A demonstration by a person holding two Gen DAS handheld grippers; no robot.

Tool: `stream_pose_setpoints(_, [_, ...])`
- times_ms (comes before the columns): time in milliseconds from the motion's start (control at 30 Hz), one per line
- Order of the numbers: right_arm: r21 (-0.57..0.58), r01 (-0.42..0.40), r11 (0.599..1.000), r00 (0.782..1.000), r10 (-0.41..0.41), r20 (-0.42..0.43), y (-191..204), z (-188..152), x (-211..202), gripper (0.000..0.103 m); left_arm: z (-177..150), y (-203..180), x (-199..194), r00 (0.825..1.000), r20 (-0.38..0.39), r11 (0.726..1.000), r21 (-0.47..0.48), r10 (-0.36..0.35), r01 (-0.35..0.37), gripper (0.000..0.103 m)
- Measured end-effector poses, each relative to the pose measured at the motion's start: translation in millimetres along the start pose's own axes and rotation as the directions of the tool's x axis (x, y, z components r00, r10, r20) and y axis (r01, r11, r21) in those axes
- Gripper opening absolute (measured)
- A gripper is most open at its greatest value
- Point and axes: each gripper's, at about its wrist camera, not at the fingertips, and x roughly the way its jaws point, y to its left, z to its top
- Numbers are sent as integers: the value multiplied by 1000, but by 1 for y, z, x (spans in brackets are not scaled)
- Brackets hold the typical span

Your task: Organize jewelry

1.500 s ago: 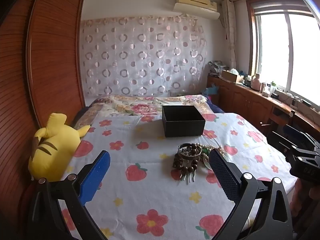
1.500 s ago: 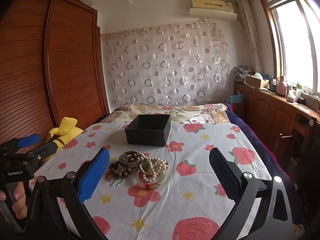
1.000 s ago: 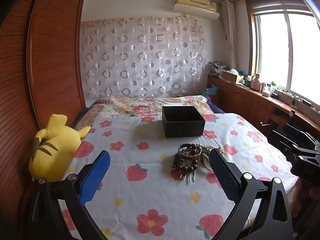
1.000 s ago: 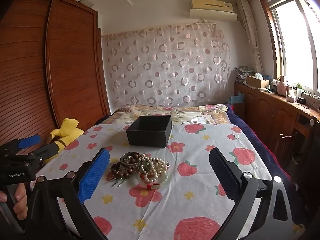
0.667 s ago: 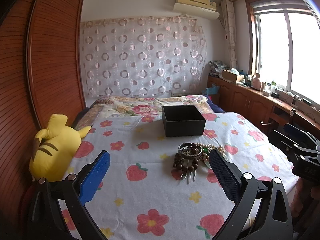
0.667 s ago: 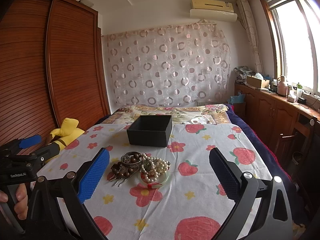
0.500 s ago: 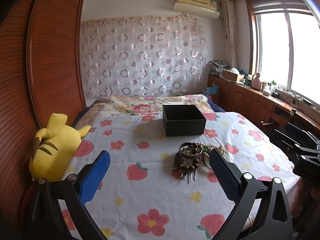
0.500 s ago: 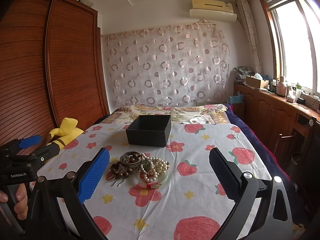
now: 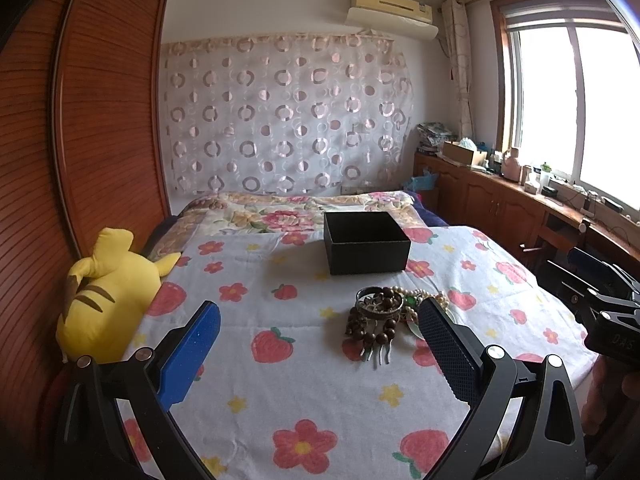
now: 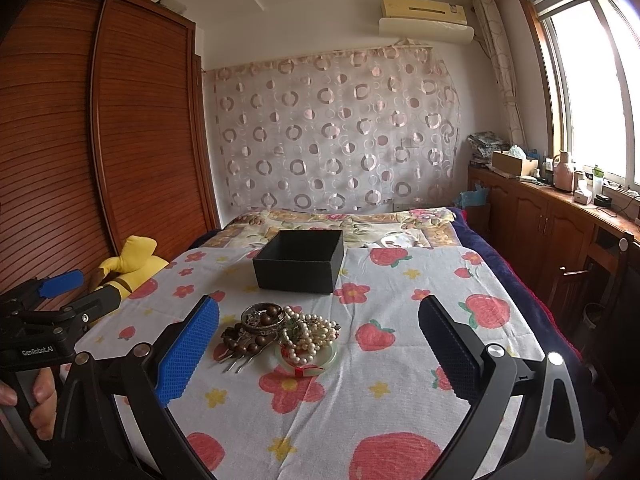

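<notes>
Both jaws spread; jewelry pile (image 10: 280,330) ahead, untouched.

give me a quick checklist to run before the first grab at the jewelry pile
1. Left gripper open, nothing held: ok.
2. Right gripper open, nothing held: ok.
3. Black box open-topped, behind the pile: ok.
4. Box empty inside: cannot tell, its floor is hidden by the walls.
5. Pieces separable: not ok; pearl strand, brown beads and metal bangle lie heaped and touching.
6. Path from the jewelry pile to the box free of the yellow plush: ok, it sits at the left edge of the bedspread.
</notes>
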Motion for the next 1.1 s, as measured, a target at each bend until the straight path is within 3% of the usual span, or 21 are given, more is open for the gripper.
stream_pose_setpoints(1100, [7, -4, 1000, 1000, 4, -10, 8, -1, 2, 101, 2, 1, 2, 1000, 6, 1000, -4, -2, 2, 95])
